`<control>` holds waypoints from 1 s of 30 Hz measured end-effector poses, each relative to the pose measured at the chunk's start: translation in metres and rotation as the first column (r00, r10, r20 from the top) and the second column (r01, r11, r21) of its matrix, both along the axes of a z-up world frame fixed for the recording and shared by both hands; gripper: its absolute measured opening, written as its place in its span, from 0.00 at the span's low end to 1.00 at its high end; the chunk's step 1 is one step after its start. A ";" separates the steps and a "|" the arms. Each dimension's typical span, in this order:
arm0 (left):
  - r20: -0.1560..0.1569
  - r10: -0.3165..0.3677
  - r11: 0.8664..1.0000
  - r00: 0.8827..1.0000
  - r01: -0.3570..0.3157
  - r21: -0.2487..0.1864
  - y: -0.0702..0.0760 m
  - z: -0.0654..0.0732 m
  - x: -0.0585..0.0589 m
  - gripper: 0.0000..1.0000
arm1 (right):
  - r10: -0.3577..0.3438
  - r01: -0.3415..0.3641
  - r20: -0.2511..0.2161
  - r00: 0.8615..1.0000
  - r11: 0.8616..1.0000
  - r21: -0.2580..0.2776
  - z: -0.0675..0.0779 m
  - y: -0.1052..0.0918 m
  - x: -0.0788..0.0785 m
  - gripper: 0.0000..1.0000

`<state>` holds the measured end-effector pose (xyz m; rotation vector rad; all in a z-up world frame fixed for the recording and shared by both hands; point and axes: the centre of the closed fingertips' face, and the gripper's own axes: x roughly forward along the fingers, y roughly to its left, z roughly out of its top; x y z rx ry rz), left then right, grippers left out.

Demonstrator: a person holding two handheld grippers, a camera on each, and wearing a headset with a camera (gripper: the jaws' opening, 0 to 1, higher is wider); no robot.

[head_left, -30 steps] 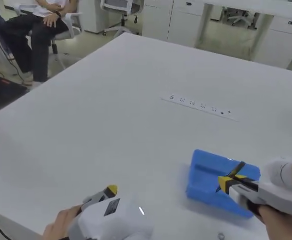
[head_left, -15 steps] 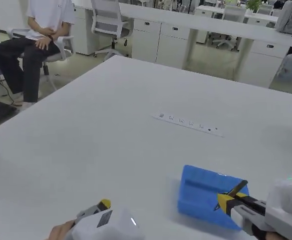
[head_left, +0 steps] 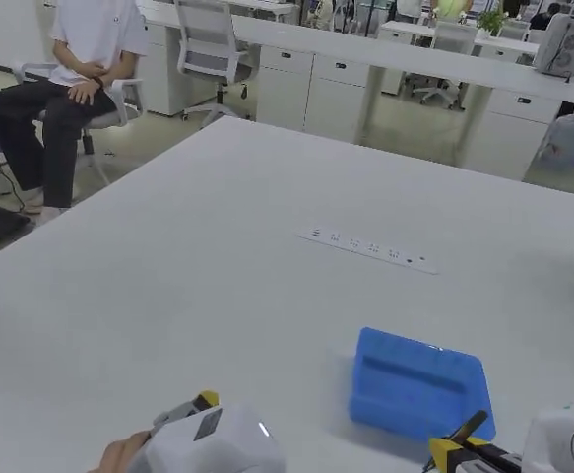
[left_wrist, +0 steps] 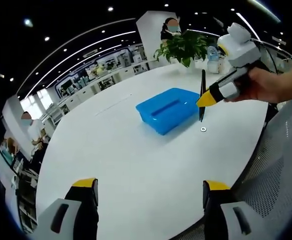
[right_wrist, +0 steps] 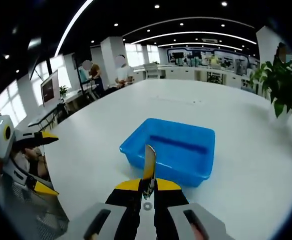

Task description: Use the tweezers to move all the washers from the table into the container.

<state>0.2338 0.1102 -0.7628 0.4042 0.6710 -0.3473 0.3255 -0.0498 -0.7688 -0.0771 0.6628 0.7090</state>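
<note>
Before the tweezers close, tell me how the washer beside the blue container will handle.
The washer looks small and flat on the smooth white table, so it likely weighs little and slides if nudged. Lying flush, it may slip off the thin tweezers.

Open surface (head_left: 188, 276), one obstacle
The blue container (head_left: 419, 384) stood just ahead of the tweezers (right_wrist: 148, 159); a flat power strip (head_left: 368, 247) lay beyond, free room to its left.

A power strip (head_left: 368, 247) lies on the white table (head_left: 168, 266); a person (head_left: 82, 39) sits beyond.
</note>
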 end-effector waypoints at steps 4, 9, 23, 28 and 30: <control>-0.003 -0.007 1.000 1.000 0.007 0.013 -0.001 -0.001 0.000 0.88 | 0.012 -0.013 -0.017 1.000 1.000 -0.023 -0.010 0.000 -0.005 0.05; -0.009 -0.005 1.000 1.000 0.005 0.025 0.000 -0.003 -0.001 0.88 | 0.020 -0.021 -0.018 1.000 0.999 -0.035 -0.013 -0.002 -0.004 0.05; -0.025 0.000 0.999 1.000 0.002 0.046 0.002 -0.006 -0.001 0.87 | 0.053 -0.054 -0.007 0.999 0.998 -0.045 -0.016 0.001 -0.004 0.05; -0.029 -0.006 0.999 1.000 0.008 0.054 0.001 -0.007 -0.002 0.87 | 0.068 -0.067 0.007 0.998 0.996 -0.058 -0.017 0.000 -0.003 0.05; -0.030 -0.009 0.998 0.999 0.011 0.057 0.001 -0.007 -0.002 0.87 | 0.073 -0.071 0.016 0.997 0.995 -0.062 -0.018 0.000 -0.003 0.05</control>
